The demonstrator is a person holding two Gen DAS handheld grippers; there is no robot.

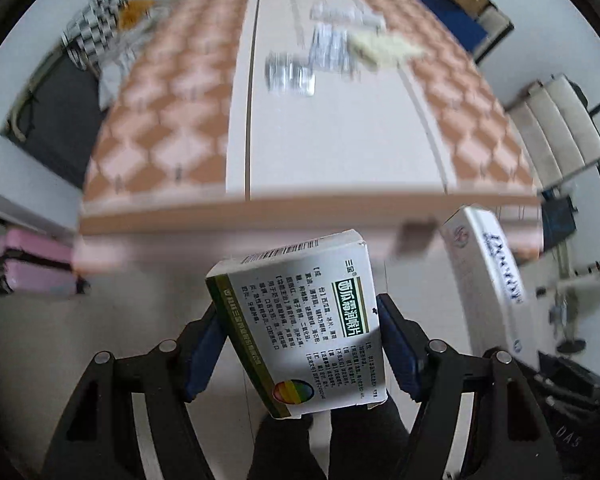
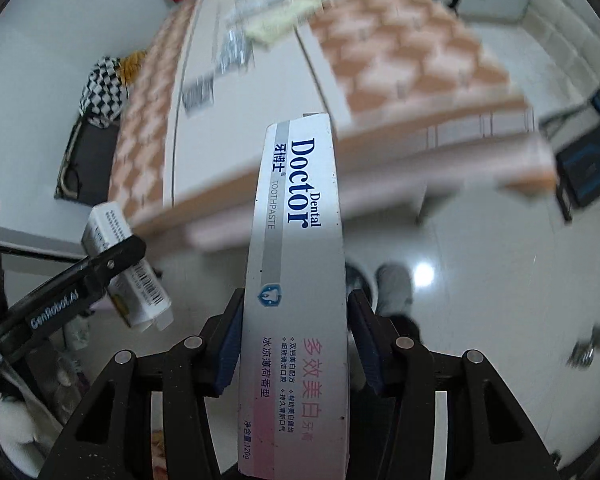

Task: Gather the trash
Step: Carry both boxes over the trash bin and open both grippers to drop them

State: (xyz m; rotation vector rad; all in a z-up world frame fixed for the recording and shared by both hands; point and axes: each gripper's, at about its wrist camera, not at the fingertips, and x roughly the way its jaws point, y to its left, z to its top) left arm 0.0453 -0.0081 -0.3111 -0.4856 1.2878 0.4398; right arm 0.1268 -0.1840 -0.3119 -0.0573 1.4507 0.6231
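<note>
Left wrist view: the medicine box sat centre-bottom of the frame, clenched between my left tongs, blue pads pressing its two narrow sides. It was tilted, one corner low. At right of the frame stood the toothpaste carton.

Right wrist view: the same toothpaste carton ran up the middle of the frame, clamped near its lower end by my right tongs. The medicine box and left tongs showed at lower left. Both items were off the table, held over the floor.

Risk, judged: the long carton was gripped well below its middle, so a quick swing could lever it out of the pads. The tilted box might slip if the grip eased.

Containers: no bin or bag was identifiable in either view; the drop point is unknown. Still on the table, upper centre of the frame: blister packs and a pale crumpled wrapper, blurred, details uncertain.
</note>
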